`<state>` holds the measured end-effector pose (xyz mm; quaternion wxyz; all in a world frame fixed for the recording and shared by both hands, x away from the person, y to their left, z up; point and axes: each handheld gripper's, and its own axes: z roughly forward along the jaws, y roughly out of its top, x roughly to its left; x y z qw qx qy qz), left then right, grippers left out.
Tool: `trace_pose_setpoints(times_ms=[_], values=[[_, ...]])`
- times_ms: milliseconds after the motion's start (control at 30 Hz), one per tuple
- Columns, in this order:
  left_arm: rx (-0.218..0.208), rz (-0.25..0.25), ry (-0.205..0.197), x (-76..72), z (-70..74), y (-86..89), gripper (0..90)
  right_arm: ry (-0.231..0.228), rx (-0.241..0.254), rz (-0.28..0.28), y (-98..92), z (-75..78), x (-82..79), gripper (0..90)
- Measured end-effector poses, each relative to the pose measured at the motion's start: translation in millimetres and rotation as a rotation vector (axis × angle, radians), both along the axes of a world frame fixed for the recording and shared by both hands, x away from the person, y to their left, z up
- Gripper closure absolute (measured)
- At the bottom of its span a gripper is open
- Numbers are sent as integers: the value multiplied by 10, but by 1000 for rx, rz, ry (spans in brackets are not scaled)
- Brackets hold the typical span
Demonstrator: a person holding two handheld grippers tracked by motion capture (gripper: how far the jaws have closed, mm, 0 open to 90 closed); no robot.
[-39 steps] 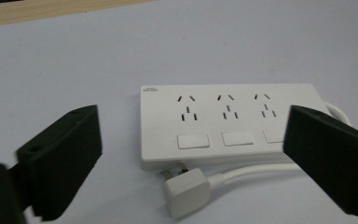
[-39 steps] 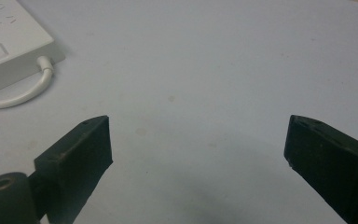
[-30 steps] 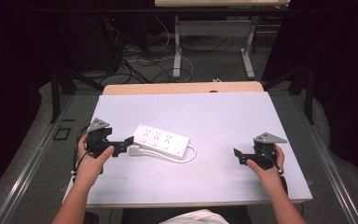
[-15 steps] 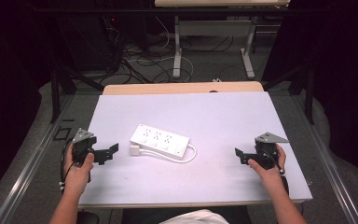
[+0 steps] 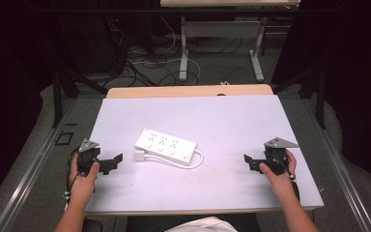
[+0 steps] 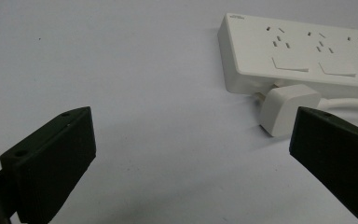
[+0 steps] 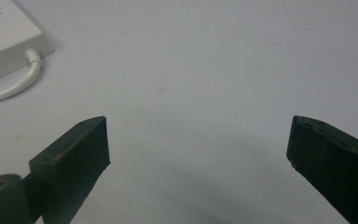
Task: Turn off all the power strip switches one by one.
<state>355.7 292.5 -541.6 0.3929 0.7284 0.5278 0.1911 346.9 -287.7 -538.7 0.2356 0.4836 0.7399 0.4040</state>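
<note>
Left gripper draws back from the power strip

Retreat is the news: over the last second the left gripper (image 5: pixel 110 164) has slid away from the power strip (image 5: pixel 165 146), from right against its left end to a spot near the table's (image 5: pixel 222 116) left edge, with bare surface between them. Its jaws stand wide apart and hold nothing. The right gripper (image 5: pixel 252 163) has barely shifted; it sits well to the right of the power strip, jaws also spread and empty. My reading is that whatever the left side was doing at the plug (image 6: pixel 289 107) is finished or paused, and both hands are now parked clear of the strip.

The power strip lies flat near the middle of the table, set slightly askew. It is a long white block of smooth, hard plastic with crisp edges, three groups of socket slots and a flat rocker under each. A blocky white plug sits at its left end, touching the near side, and the round white cord (image 5: pixel 197 159) curls out from the strip's right end in a short loop. The table under it is a matt, pale lilac sheet with a few faint smudges. The jaw pads are black, boxy and dull, with small screw holes.
</note>
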Motion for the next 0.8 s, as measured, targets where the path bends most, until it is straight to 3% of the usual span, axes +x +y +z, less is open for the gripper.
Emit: trace_pose_setpoints(times_ms=[133,300,633,667,800], values=[[-28,14,-6,24,-40,-2,1,4,-1,9,4,-18,11,25],[-20,13,15,45,-54,6,1,14,-10,34,10,-46,27,0],[-11,16,16,63,-61,17,1,39,-31,40,-5,-130,69,0],[-17,27,-3,66,-73,4,1,40,-31,45,-3,-133,71,0],[-11,13,8,59,-50,5,1,41,-37,45,2,-131,70,0]])
